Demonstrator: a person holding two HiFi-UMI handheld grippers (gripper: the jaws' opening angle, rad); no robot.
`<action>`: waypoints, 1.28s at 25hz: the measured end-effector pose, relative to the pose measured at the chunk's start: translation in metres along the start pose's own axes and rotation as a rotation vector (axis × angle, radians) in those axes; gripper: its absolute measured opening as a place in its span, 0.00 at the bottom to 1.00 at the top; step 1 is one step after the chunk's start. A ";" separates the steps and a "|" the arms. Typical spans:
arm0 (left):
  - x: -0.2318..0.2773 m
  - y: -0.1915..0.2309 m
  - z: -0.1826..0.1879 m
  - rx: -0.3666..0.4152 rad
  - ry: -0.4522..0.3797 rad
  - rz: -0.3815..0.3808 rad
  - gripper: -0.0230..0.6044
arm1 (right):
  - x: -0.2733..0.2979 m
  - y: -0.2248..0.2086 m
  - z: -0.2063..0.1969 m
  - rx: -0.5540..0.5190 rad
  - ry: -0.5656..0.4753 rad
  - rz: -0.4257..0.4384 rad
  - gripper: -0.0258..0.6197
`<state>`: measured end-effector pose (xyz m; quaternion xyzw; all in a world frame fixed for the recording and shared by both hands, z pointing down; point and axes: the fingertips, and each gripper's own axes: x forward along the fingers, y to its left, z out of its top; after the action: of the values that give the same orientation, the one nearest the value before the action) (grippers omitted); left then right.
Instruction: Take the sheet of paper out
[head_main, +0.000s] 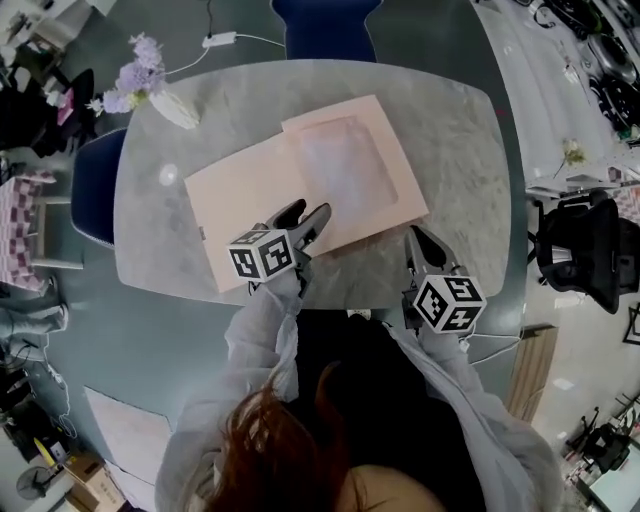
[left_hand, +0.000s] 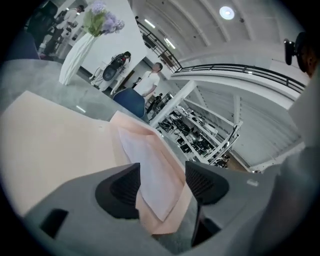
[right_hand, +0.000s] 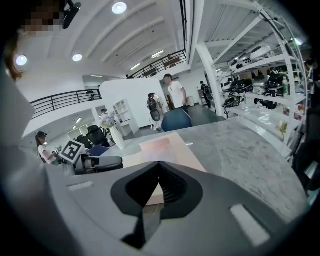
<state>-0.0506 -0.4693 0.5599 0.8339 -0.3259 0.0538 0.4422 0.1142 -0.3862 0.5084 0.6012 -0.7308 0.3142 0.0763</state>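
Note:
A pink folder (head_main: 240, 195) lies open on the grey marble table (head_main: 455, 140). Its right half has a see-through window with a pale white sheet of paper (head_main: 345, 160) under it. My left gripper (head_main: 305, 222) hovers open over the folder's near edge; in the left gripper view the sheet (left_hand: 150, 170) and the pink cover (left_hand: 50, 145) show between the spread jaws of that gripper (left_hand: 162, 187). My right gripper (head_main: 420, 245) is shut on nothing, just off the folder's near right corner. From the right gripper (right_hand: 159, 187), the folder (right_hand: 165, 147) lies straight ahead.
A white vase with lilac flowers (head_main: 150, 90) stands at the table's far left corner. Blue chairs sit at the far side (head_main: 325, 30) and the left side (head_main: 95, 185). A black office chair (head_main: 585, 250) stands off to the right.

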 end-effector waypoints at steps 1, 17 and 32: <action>0.006 0.006 0.000 -0.026 0.022 0.004 0.47 | 0.004 -0.001 0.002 0.000 0.002 -0.011 0.06; 0.066 0.055 -0.008 -0.275 0.216 0.059 0.47 | 0.032 -0.009 0.003 0.019 0.060 -0.113 0.06; 0.092 0.064 -0.012 -0.381 0.243 0.044 0.43 | 0.033 -0.016 -0.003 0.065 0.058 -0.157 0.06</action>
<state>-0.0145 -0.5311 0.6468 0.7155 -0.2926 0.1010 0.6263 0.1198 -0.4134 0.5325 0.6493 -0.6684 0.3480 0.1020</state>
